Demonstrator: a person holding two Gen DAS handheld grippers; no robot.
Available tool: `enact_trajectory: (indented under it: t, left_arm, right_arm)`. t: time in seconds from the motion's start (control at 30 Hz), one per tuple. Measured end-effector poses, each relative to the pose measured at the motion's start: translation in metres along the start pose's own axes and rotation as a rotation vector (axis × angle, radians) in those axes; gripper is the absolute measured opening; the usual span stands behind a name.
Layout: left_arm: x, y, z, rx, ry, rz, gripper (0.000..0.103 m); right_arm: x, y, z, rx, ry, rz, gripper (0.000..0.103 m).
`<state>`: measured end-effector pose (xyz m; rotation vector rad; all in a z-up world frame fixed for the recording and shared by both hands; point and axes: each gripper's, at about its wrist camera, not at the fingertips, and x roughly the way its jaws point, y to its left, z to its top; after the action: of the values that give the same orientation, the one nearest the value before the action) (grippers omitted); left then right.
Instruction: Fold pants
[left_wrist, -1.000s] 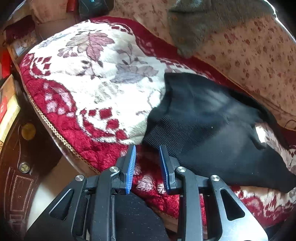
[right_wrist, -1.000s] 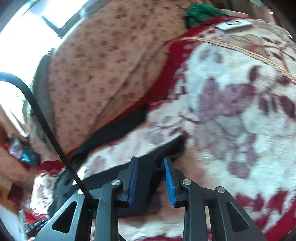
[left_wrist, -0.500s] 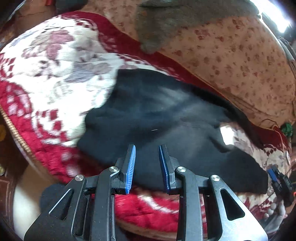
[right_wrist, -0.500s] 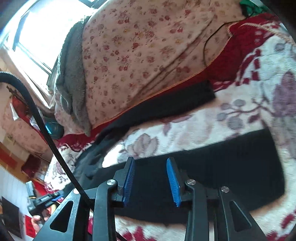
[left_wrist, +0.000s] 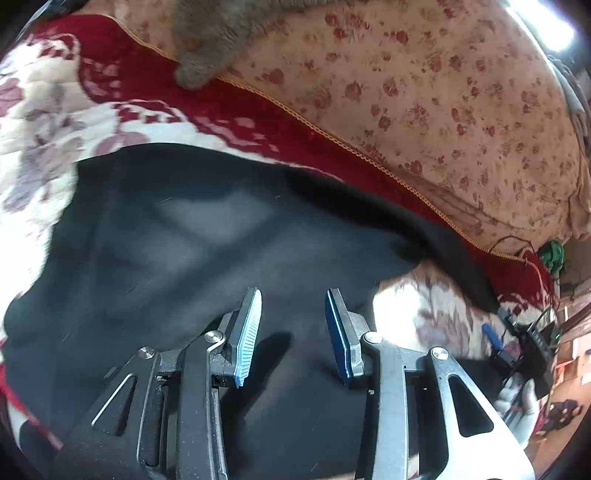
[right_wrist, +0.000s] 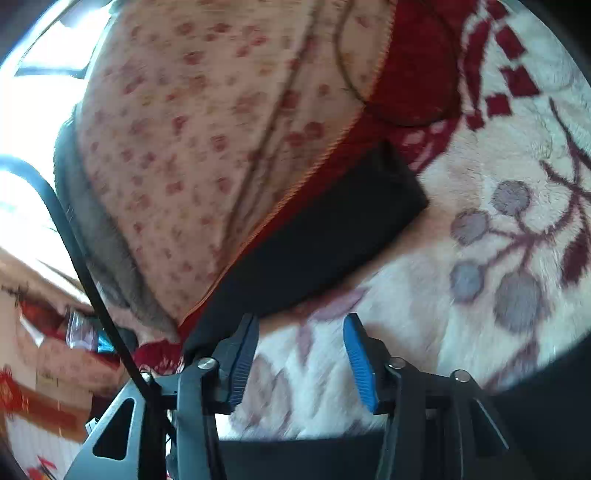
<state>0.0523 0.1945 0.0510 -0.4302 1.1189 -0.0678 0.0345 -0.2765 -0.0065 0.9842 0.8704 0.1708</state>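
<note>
The black pants (left_wrist: 229, 258) are lying spread across the flowered blanket (left_wrist: 44, 110), one leg (right_wrist: 332, 236) running along its back edge beside the rose-print cushion (left_wrist: 443, 92). The left gripper (left_wrist: 293, 332) is hovering over the seat, jaws parted and empty; the right gripper (right_wrist: 300, 363) is gaping over bare blanket, gripping nothing. Judging by this, grasp points are being chosen: next, pinch the far leg's hem and the waistband.

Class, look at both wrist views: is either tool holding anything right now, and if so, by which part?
Nothing is held. The left tool is open above the black pants, gripping no cloth. The right tool is open over the floral blanket, beside one pant leg.
</note>
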Motion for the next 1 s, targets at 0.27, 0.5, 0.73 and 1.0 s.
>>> enact_trajectory:
  t: [0.27, 0.5, 0.73, 1.0]
  left_arm:
    - [0.051, -0.008, 0.052, -0.15, 0.015, -0.058, 0.034]
    - [0.071, -0.006, 0.079, -0.27, -0.016, -0.066, 0.034]
    - [0.095, -0.012, 0.092, -0.289, 0.032, -0.023, 0.034]
    - [0.104, -0.018, 0.098, -0.277, 0.002, -0.002, 0.015]
  right_arm:
    - [0.019, -0.006, 0.026, 0.026, -0.021, 0.015, 0.049]
    - [0.035, -0.006, 0.037, 0.035, -0.013, 0.024, 0.049]
    - [0.039, -0.008, 0.041, 0.045, 0.003, 0.02, 0.049]
    - [0.045, -0.008, 0.046, -0.007, 0.014, 0.037, 0.015]
